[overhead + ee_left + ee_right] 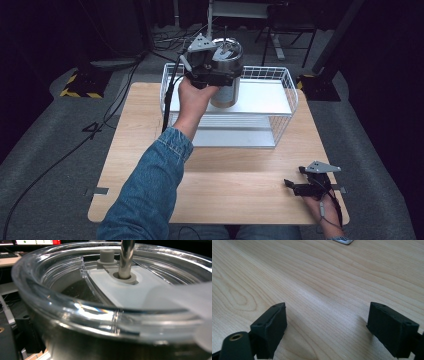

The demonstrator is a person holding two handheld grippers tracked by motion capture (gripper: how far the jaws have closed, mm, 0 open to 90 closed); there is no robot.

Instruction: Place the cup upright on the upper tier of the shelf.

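The left gripper (212, 65), on an arm in a denim sleeve (150, 195) reaching forward, clamps a steel tumbler (226, 75) upright over the wire basket's (287, 85) shelf, its straw (126, 258) pointing up. At the wooden table's (225, 185) near right edge, the right gripper (327, 327) rests low with jaws spread wide, holding nothing

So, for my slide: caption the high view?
Left tongs hold a steel tumbler over a wire basket.

Pale blond wood grain streaks across the table (150, 150), and a white wire rack (280, 95) stands on it with pale white shelves. The tumbler (227, 75) gleams silver steel under a clear lid (75, 307). Both grippers are black; the sleeve (150, 190) is blue denim. Grey floor (45, 145), yellow-black striped foot (80, 87).
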